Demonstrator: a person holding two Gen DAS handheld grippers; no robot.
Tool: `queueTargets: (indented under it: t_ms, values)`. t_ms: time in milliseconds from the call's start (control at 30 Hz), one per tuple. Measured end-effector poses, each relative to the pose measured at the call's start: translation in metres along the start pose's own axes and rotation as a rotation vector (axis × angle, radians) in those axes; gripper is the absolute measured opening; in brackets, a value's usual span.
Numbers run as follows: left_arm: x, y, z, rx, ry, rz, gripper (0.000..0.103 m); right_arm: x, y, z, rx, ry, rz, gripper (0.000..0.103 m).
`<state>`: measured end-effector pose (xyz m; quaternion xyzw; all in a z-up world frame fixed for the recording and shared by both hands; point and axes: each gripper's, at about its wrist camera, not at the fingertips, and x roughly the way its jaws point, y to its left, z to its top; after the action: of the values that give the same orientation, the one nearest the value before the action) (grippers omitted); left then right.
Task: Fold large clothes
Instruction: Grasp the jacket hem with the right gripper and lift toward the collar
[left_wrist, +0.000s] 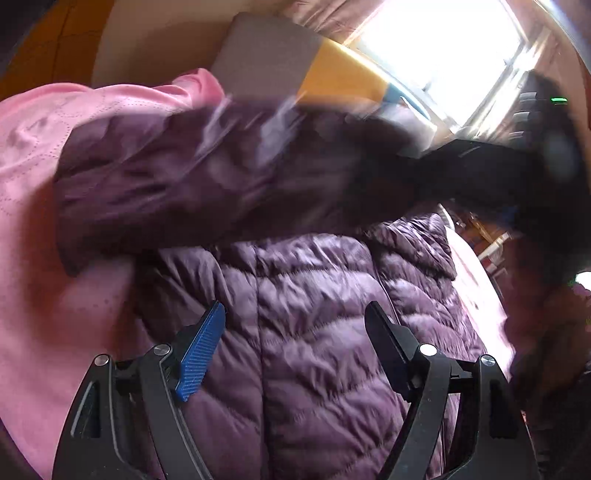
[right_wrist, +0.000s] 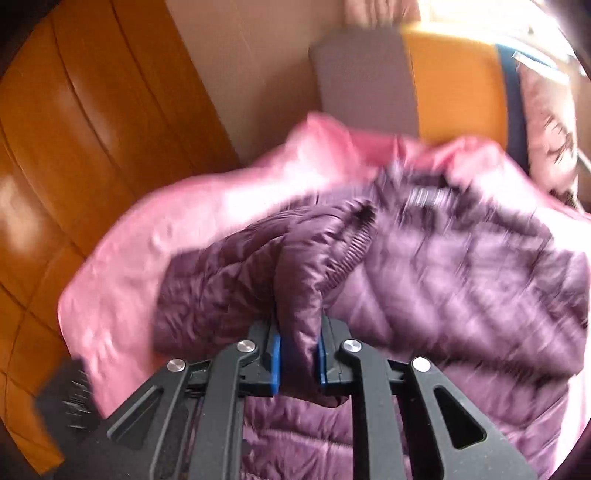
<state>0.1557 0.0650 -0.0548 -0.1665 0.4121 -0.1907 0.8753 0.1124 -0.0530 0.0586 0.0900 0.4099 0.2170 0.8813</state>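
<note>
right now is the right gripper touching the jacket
Touching. The right wrist view shows the right gripper with both blue fingers pressed on a bunched fold of the purple jacket.

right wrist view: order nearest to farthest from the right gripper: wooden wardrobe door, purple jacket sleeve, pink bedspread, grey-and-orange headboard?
1. purple jacket sleeve: pinched between the pads of the right gripper.
2. pink bedspread: under the jacket, spreading left.
3. grey-and-orange headboard: past the bedspread, upper middle.

wooden wardrobe door: far left, beyond the bedspread edge; too close to call against the headboard.
</note>
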Motion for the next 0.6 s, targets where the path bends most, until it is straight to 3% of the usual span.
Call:
queueTargets:
  t_ms: [133,267,433,600]
  values:
    - [0.009,0.010,0.019,-0.061,-0.011,0.019,0.077,-0.044,-0.029,0.025,0.063,-0.125,-0.052,0.013]
    - [0.021,0.020,0.038,-0.098,-0.014,0.056,0.077,-0.064,-0.080,0.034,0.180,-0.177,-0.125,0.013]
    - [0.035,0.026,0.049,-0.097,0.001,0.108,0.077,-0.068,-0.152,0.021,0.316,-0.152,-0.212,0.013]
    - [0.042,0.030,0.048,-0.093,0.014,0.147,0.077,-0.057,-0.198,-0.007,0.399,-0.079,-0.282,0.013]
